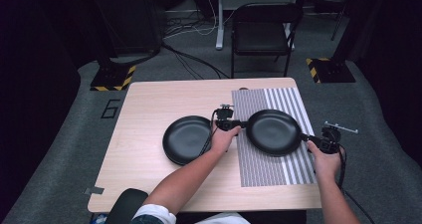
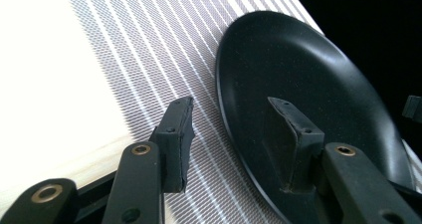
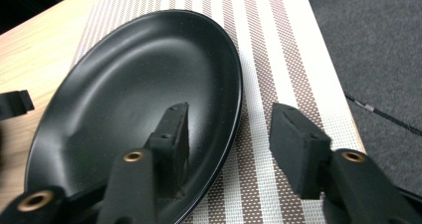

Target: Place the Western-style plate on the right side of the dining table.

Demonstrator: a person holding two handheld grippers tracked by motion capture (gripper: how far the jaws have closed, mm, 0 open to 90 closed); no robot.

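**Straddling the rim: both grippers at the plate on the striped mat**

Looking down from the high view, the left gripper (image 1: 238, 126) and right gripper (image 1: 307, 137) sit at opposite edges of one black plate (image 1: 273, 132), which lies on the striped placemat (image 1: 263, 169) at the right of the worktop (image 1: 144, 114). A second black plate (image 1: 186, 139) rests on bare wood just left of the left hand (image 1: 223, 139).

That view is too small to settle the jaws; the gripper views do. In the left gripper view the left gripper (image 2: 234, 124) has its jaws about half open, one pad over the plate (image 2: 308, 74) and one over the placemat (image 2: 149, 50), the rim between them with clear gaps, so nothing is gripped. The right gripper view shows the same for the right gripper (image 3: 231, 129): jaws about half open, one pad above the plate's (image 3: 139, 69) inside, the other above the placemat (image 3: 278, 45), neither pressing on the rim.

Both forearms come in from the near edge, the left one angled across the worktop, the right hand (image 1: 323, 159) at the worktop's right edge.

The worktop is pale wood. Beyond it lie grey carpet (image 1: 388, 149), a black folding chair (image 1: 261, 35), loose cables (image 1: 191, 59) and yellow-and-black striped stand bases (image 1: 113, 77).
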